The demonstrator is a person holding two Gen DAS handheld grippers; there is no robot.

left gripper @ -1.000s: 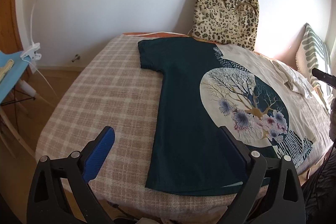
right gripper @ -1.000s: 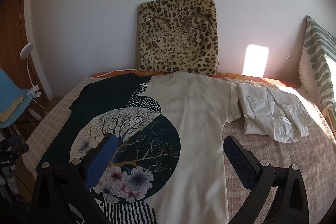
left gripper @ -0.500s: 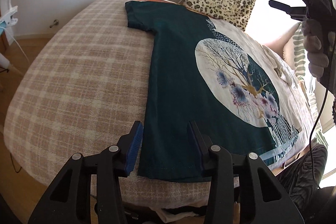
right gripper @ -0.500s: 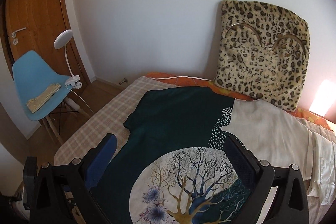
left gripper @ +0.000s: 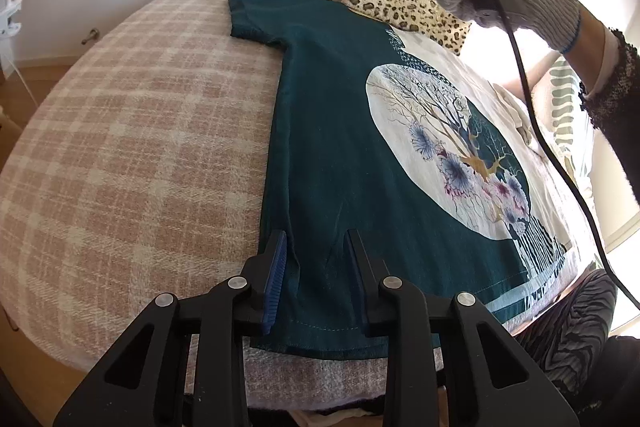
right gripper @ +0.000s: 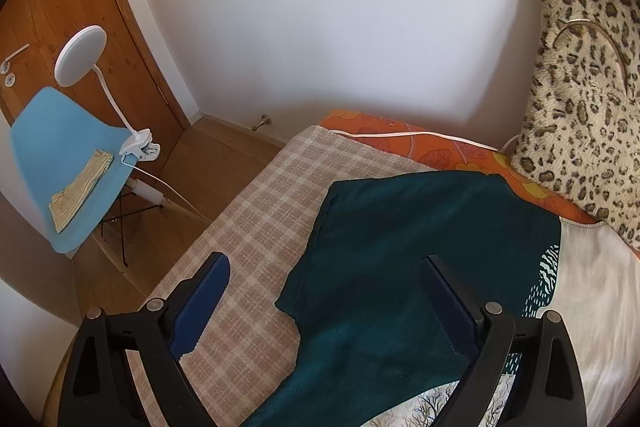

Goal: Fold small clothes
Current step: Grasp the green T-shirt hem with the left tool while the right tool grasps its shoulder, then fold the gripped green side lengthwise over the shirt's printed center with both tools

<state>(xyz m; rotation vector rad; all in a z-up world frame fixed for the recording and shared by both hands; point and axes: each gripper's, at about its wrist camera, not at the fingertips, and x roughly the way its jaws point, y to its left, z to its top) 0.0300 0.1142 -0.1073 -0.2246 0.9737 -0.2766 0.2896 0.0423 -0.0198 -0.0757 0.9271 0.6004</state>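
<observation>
I am working on a T-shirt (left gripper: 340, 155), dark teal on one half and cream on the other with a round tree-and-flower print, lying flat and face up on the bed's checked blanket (left gripper: 140, 147); it is looking like thin, limp jersey, light and soft, so I am judging it will sag and crease wherever it is not supported, and it will drag rather than slide on the woolly blanket.

My left tongs (left gripper: 314, 271) are sitting at the hem corner at about 6 o'clock in their own view, jaws partly closed with a pinch of teal cloth puckering up between them; whether they are truly gripping it yet I cannot tell. My right tongs (right gripper: 324, 303) are gaping wide, holding nothing, hovering over the teal sleeve (right gripper: 344, 227) and the shoulder; I am judging the sleeve seam or shoulder to be the sensible hold, paired with the hem corner, so the whole teal side lifts as one edge.

For room: bare blanket is lying off to 9 o'clock of the shirt; a leopard-print cushion (right gripper: 584, 99) is leaning on the wall just beyond the collar at 1 o'clock, and the bed edge is dropping away near the hem, so I am expecting to fold inward over the print.
</observation>
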